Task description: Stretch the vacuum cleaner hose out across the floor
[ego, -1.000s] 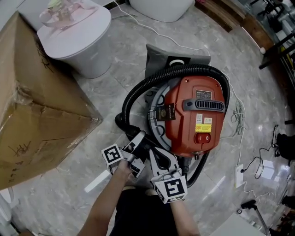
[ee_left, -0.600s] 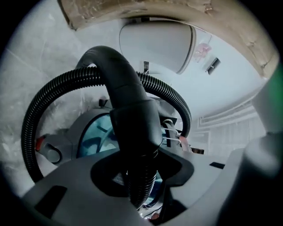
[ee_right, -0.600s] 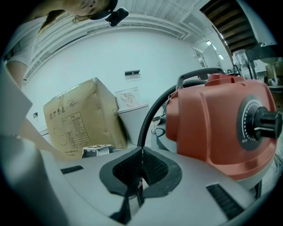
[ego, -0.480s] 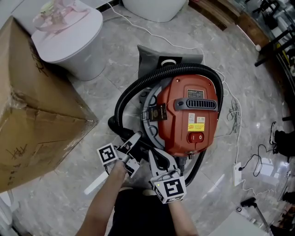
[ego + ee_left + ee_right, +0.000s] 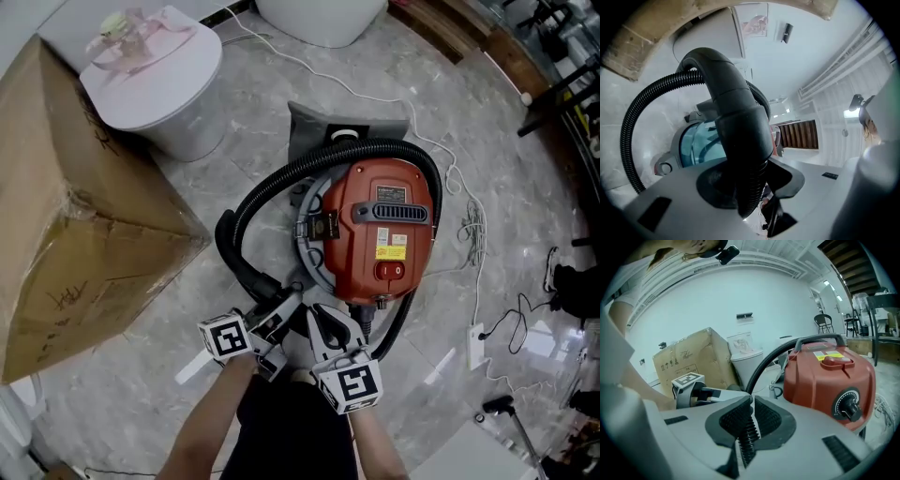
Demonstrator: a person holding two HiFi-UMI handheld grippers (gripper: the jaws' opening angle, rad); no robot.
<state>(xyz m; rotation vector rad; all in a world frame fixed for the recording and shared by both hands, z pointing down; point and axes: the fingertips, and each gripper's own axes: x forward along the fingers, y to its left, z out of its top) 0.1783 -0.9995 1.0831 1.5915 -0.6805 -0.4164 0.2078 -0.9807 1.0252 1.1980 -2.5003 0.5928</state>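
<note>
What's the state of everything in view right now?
vacuum cleaner: standing upright
hose: looped round the vacuum cleaner, not yet stretched out
left tool: jaws just closed, gripping the hose's smooth cuff
right tool: shut on the ribbed hose
cardboard box: closed, taped

The right gripper (image 5: 751,423) had its ribbed jaws closed on a thin stretch of the black corrugated hose (image 5: 748,444), which ran out between them. Beyond the jaws, a black ribbed hose curved up and over to the top of the red vacuum cleaner (image 5: 820,378), which stood just to the right with a black dial (image 5: 848,407) on its side. The left gripper (image 5: 730,392) lay just beside on the left, its marker cube facing up. Behind it stood a cardboard box (image 5: 693,359) and a white round bin (image 5: 746,355), touching or nearly so.
</note>
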